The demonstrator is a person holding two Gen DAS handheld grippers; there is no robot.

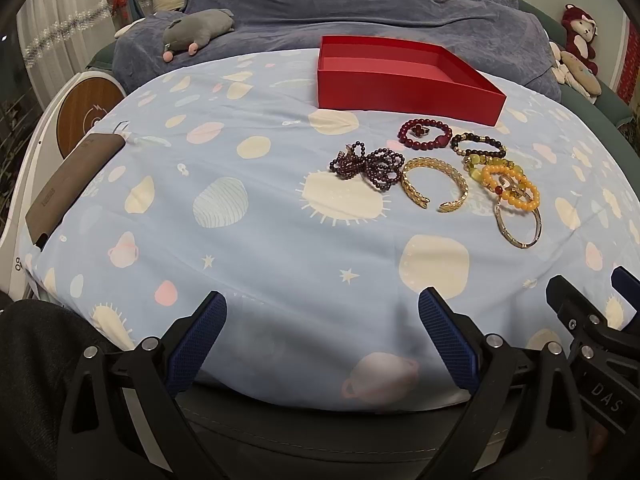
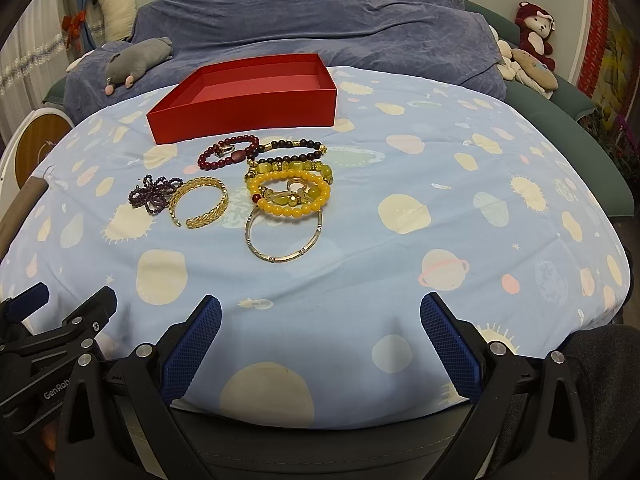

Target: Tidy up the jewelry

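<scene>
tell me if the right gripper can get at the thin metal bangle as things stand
Probably yes. The right gripper is open, and only bare cloth lies between it and the metal bangle. The orange bead bracelet overlaps the bangle's far edge; the near edge looks free.

Dim warm light, heavy fisheye warp

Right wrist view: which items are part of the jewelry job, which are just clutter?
Job:
red box, empty
dark red bead bracelet
black bead bracelet
yellow bead bracelet
gold cuff
purple bead strand
thin metal bangle

Lying about:
grey plush
red plush bear
blue blanket
</scene>
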